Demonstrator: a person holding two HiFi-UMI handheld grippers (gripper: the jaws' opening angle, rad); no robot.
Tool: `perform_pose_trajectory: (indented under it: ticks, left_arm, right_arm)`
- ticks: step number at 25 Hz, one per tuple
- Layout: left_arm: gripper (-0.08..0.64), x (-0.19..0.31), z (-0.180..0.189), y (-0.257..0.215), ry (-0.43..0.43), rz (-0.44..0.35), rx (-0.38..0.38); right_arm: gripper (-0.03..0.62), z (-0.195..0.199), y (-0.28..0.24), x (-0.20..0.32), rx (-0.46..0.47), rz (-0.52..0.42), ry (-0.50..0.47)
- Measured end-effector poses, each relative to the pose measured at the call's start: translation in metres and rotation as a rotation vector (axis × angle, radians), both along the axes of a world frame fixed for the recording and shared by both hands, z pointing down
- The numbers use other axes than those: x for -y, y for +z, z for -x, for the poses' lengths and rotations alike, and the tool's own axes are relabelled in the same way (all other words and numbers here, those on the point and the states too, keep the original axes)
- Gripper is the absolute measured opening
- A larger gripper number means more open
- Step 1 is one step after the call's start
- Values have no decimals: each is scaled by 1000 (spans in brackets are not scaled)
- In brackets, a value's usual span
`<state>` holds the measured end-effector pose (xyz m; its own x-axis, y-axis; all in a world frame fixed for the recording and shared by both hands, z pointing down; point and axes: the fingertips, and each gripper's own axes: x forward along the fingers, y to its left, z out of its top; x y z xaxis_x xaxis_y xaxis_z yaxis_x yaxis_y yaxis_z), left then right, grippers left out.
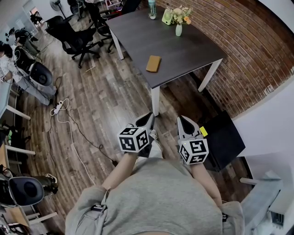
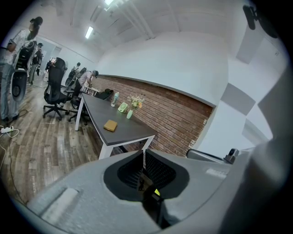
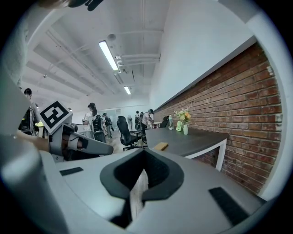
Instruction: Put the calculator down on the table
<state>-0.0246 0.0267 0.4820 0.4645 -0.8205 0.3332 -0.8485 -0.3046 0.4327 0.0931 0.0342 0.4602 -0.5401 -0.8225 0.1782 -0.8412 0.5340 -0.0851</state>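
A flat tan rectangular object [image 1: 153, 63], possibly the calculator, lies near the front edge of the dark grey table [image 1: 183, 55]. It also shows in the left gripper view [image 2: 110, 125] and the right gripper view [image 3: 160, 146]. Both grippers are held close to the person's body, well short of the table. The left gripper [image 1: 149, 117] [image 2: 143, 153] is shut with its tips touching, and I see nothing held in it. The right gripper [image 1: 185, 120] [image 3: 145, 153] is also shut at its tips and holds nothing.
At the table's far end stand a vase of flowers [image 1: 178, 28], a bottle [image 1: 152, 11] and a green item [image 1: 167, 17]. A black box [image 1: 223, 137] sits on the floor at right by the brick wall [image 1: 248, 55]. Office chairs [image 1: 73, 39] and a floor cable [image 1: 69, 124] lie at left.
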Motion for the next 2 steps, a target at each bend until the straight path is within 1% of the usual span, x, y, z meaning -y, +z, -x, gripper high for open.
perform_pose_trajectory:
  ticks: [2]
  left_arm:
    - [29, 2, 2, -2, 2, 0, -3]
  right_arm:
    - [2, 2, -1, 2, 1, 2, 1]
